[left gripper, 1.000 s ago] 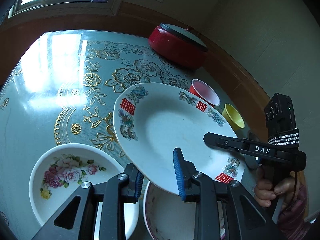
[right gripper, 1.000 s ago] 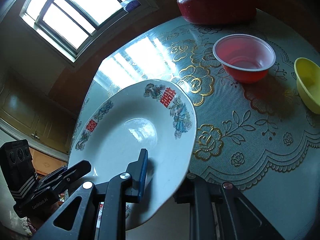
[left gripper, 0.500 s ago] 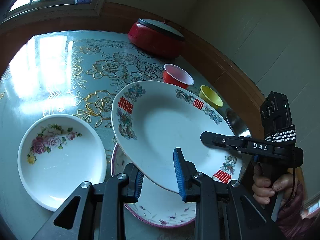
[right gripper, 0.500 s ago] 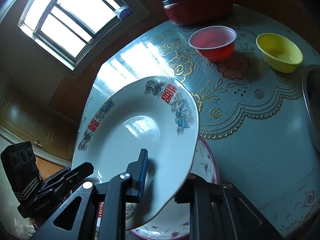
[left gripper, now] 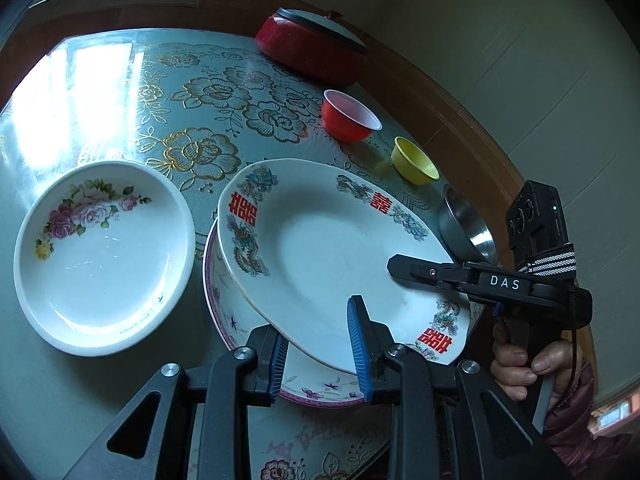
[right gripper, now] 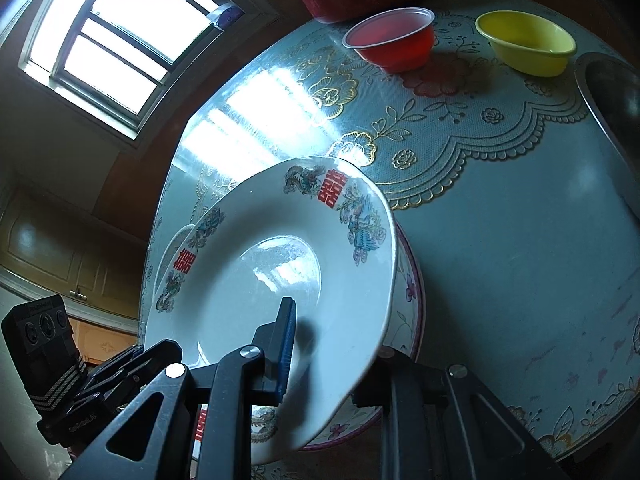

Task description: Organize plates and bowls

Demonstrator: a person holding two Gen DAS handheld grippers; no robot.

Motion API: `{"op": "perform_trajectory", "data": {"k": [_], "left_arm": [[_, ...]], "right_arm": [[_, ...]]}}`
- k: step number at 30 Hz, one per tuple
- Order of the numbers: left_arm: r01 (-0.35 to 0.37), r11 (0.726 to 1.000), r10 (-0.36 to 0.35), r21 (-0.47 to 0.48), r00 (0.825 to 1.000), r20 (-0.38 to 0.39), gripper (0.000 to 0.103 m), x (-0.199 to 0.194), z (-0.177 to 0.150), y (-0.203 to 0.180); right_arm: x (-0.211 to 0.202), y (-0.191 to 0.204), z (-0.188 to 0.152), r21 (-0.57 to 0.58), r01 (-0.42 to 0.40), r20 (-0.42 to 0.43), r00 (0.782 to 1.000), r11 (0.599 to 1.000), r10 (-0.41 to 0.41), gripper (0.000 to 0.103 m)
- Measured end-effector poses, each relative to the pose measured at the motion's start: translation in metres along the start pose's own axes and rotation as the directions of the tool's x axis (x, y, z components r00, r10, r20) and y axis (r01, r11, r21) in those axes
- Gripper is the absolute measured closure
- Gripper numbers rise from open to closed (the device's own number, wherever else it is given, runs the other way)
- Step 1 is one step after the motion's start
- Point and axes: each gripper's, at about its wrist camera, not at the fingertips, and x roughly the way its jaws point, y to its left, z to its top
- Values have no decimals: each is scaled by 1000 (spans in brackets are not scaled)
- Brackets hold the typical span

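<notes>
Here I have both tongs clamped on the dragon plate: the left tongs grip its near rim, the right tongs its opposite edge. It hangs tilted over the purple-rimmed plate on the counter, beside the rose plate.

We note a glossy glazed ceramic plate, a shiny metal bowl beside it, and a glossy embossed counter covering.
</notes>
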Motion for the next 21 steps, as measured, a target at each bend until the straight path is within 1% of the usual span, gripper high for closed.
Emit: {"op": "perform_trajectory", "data": {"k": [7, 11, 12, 17, 21], "left_arm": [[-6, 1000, 6, -13, 1000, -25, 73, 6, -4, 4], [21, 1000, -22, -17, 999, -33, 73, 5, -7, 3], [26, 1000, -27, -16, 999, -35, 73, 5, -9, 2], [45, 998, -46, -33, 998, -36, 73, 1, -15, 6], [43, 999, -44, -30, 999, -24, 74, -3, -16, 8]], "right_arm": [[10, -9, -5, 34, 3, -34, 999, 999, -2, 81], [5, -13, -7, 51, 2, -34, 999, 999, -1, 81], [3, -14, -8, 55, 1, -38, 999, 998, 1, 79], [-2, -10, -13, 28, 6, -67, 998, 1000, -4, 78], [-4, -4, -12, -21, 46, -70, 996, 999, -47, 77]]}}
